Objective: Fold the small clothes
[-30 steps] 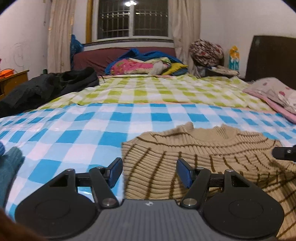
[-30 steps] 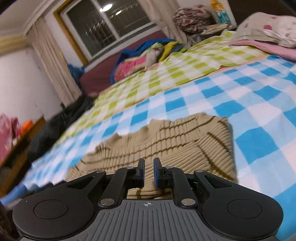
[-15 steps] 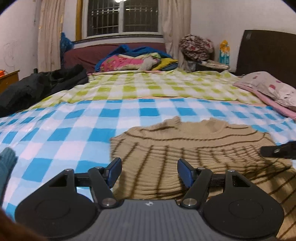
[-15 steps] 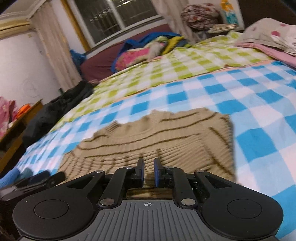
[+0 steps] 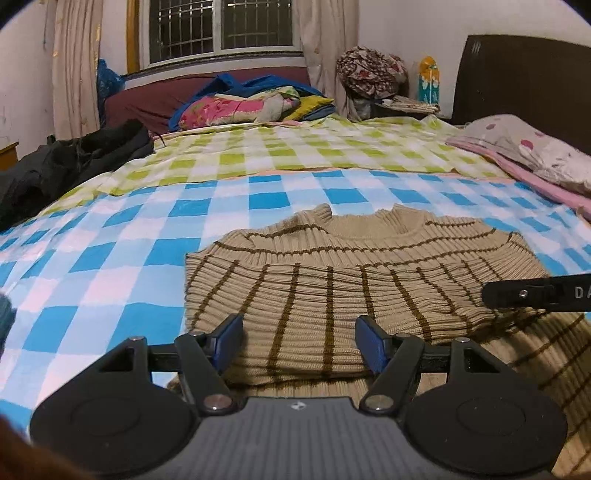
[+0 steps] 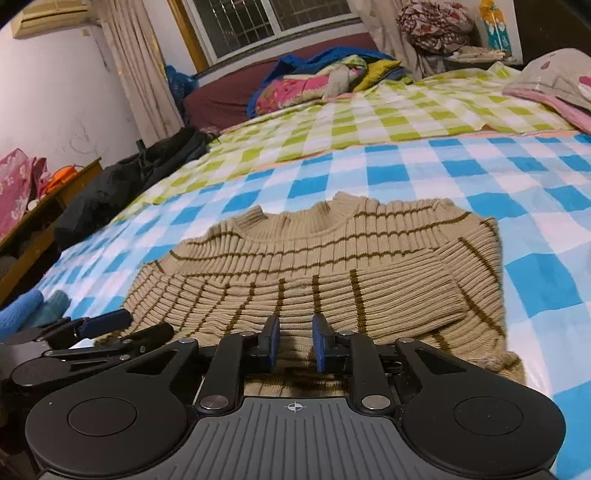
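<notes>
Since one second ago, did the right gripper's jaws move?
Yes. The right gripper has just been opening: a gap now shows between its blue pads, above the sweater, gripping nothing.

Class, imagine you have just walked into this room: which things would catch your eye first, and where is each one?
First, the tan striped sweater, partly folded, lying on the blue checked sheet just ahead of both grippers. Beyond it a green checked sheet covers the far part of the bed, with a bright heap of bedding under the barred window. A dark coat lies along the bed's left edge.
</notes>
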